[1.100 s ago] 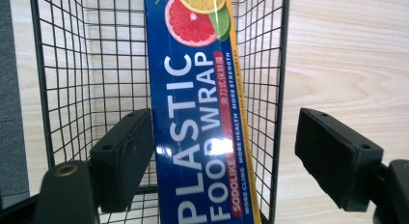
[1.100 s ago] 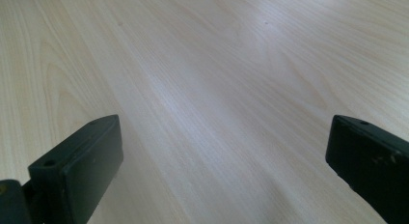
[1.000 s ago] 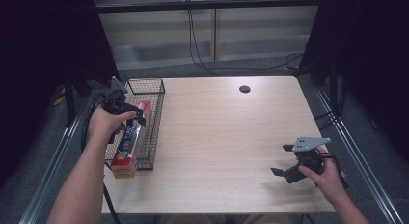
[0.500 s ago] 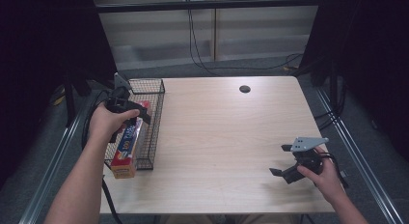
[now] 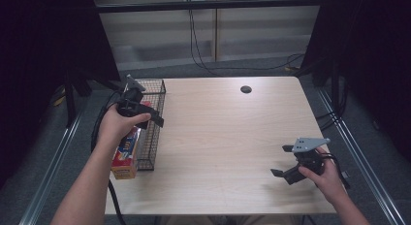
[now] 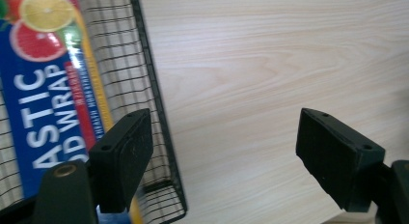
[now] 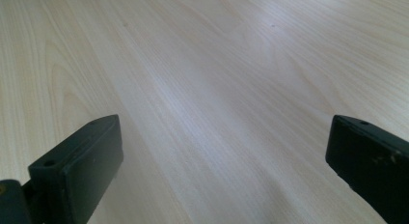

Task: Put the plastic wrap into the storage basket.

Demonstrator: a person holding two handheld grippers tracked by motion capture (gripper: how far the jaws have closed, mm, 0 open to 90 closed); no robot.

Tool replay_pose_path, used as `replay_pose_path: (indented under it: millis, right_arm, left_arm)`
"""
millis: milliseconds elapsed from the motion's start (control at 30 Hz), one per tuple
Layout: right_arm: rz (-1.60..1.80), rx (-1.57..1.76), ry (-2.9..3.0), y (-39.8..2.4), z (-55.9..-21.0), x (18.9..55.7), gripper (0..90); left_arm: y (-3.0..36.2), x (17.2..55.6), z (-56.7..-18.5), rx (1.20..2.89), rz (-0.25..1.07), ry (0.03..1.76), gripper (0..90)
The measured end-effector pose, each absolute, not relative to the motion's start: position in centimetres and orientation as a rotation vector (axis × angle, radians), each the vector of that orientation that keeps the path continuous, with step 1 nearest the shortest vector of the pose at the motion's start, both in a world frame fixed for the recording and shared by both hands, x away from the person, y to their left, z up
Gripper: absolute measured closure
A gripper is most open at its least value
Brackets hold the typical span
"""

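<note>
Wrap box: lengthwise in basket. Left gripper nearer, above basket rim, jaws apart, empty.

Tabletop bare wood across middle and right, wide free lane between the two grippers. Wire basket stands along left edge, its mesh walls block sideways entry; open top is the way in. Plastic wrap box lies lengthwise inside, taking most of basket floor. Left gripper hangs over basket's right rim, jaws apart, nothing between. Right gripper near front right corner, jaws apart over bare wood. Small dark hole at far edge, flush.
</note>
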State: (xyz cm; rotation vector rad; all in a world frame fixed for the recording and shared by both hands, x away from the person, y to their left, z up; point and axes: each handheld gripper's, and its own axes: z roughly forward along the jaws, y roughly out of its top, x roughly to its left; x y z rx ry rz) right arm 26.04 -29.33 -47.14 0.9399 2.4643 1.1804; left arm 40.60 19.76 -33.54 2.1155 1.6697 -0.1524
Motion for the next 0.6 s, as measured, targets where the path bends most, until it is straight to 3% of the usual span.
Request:
replay_pose_path:
  millis: [600]
  right_arm:
    - [1.191,0.932,2.459,-29.3,-47.1,26.1,0.0]
  left_arm:
    - [16.3,39.2,-33.7,2.180,-0.174,1.470,17.6]
